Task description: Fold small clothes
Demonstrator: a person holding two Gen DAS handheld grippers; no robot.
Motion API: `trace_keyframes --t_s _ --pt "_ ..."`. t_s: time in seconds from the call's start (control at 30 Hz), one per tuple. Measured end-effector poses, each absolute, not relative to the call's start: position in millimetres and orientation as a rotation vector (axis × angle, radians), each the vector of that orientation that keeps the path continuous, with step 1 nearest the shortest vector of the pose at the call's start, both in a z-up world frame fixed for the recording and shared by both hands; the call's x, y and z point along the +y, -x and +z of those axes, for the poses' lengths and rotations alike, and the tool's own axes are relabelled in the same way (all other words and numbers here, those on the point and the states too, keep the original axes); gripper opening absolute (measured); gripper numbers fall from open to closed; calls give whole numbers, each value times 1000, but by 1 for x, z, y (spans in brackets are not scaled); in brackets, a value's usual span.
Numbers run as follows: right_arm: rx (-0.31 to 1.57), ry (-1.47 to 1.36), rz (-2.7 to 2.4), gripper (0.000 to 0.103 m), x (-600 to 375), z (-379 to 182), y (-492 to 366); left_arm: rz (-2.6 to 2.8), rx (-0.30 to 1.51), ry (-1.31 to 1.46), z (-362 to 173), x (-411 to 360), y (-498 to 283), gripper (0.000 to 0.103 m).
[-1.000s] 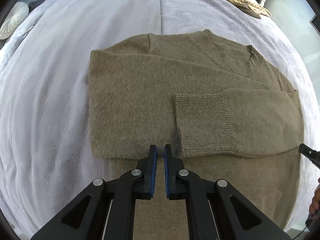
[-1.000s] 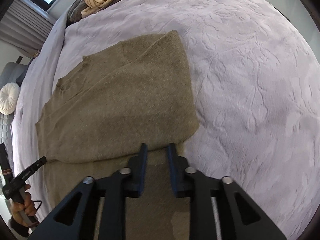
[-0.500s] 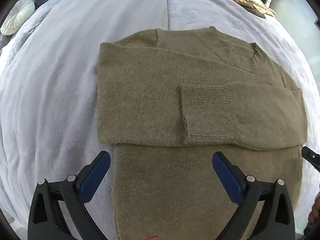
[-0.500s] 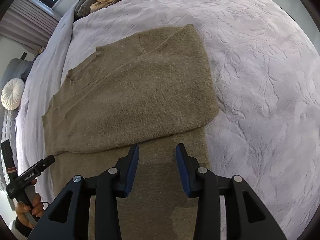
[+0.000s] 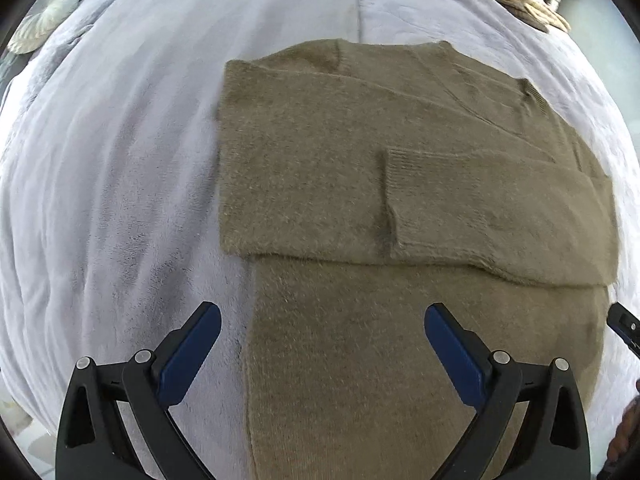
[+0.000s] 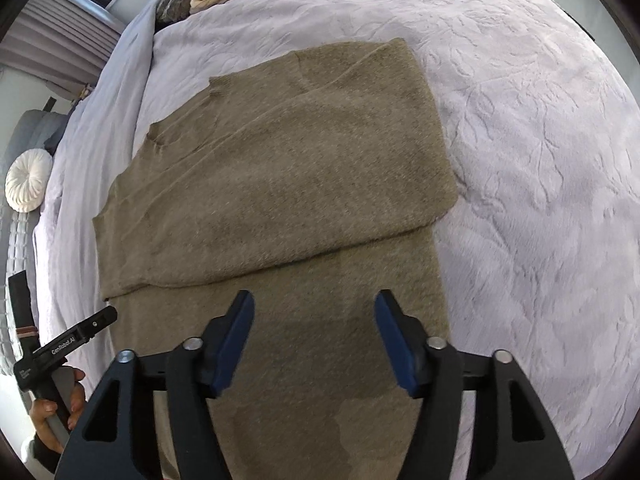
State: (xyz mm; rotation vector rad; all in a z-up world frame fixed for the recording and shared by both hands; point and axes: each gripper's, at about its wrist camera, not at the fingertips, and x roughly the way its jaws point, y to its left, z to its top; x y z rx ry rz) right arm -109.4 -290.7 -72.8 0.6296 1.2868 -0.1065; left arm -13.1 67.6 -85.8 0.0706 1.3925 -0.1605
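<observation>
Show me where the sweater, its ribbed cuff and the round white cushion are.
sweater (image 6: 280, 184): right wrist view, folded upper layer.
ribbed cuff (image 5: 416, 196): left wrist view, sleeve end.
round white cushion (image 6: 28, 186): right wrist view, its centre.

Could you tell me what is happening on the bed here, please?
A person with a gripper in each hand is folding an olive-brown sweater on a pale quilted bedspread. The sleeves lie folded across the chest. The left gripper and right gripper are open above the lower body, gripping nothing.

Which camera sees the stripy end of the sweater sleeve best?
The left wrist view: the ribbed cuff lies in plain sight, across the folded sweater. The right wrist view shows the sweater, but I cannot make out the cuff there.
</observation>
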Motion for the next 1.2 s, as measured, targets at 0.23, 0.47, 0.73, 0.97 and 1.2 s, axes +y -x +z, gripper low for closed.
trace_keyframes --t_s 0.23,0.47,0.73,0.97,1.2 --pt "1318 -677 -90 68 -276 -68 116 -203 1411 -60 -75 79 31 102" --pt "1347 -718 -97 69 -265 -62 126 -216 1442 -54 -66 87 42 102" --pt "1377 -786 -111 69 -257 -58 142 -256 1463 -99 -59 86 59 102" --pt "1387 -796 -113 69 -254 -55 153 -297 1472 -136 -53 89 73 102" --pt "1424 -777 -117 69 -263 -63 168 -341 1515 -154 -61 102 84 102"
